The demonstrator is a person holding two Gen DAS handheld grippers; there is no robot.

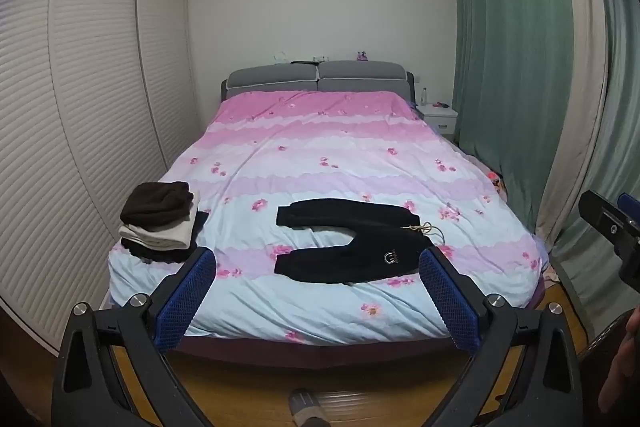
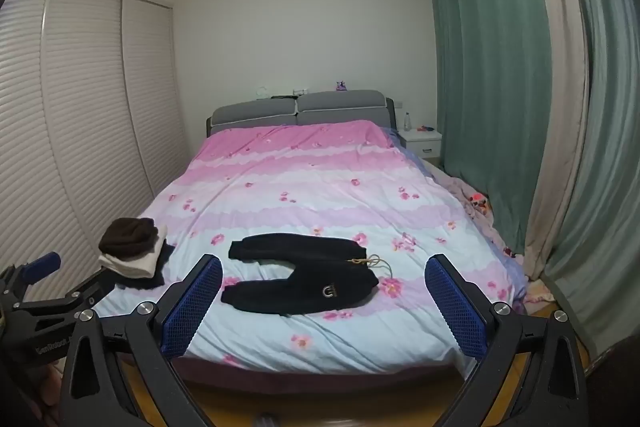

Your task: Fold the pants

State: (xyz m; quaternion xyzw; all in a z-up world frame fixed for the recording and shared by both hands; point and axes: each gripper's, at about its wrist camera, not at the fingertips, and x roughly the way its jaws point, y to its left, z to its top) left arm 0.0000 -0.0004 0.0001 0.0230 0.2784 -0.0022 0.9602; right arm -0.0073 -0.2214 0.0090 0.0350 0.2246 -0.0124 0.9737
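Black pants (image 1: 352, 247) lie spread flat on a floral bedspread (image 1: 320, 155), framed between and beyond the wide-apart, empty jaws of the left gripper (image 1: 318, 259) and right gripper (image 2: 324, 267). Left of the jaws sits a stack of what appear to be folded clothes (image 1: 160, 223).

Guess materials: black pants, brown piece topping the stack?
Black pants: probably fleece or thick knit, matte, no sheen, soft rounded edges, beige cord drawstring. Brown piece on the folded stack: plush or chunky knit, by its fuzzy, lumpy surface. Weave not resolvable.
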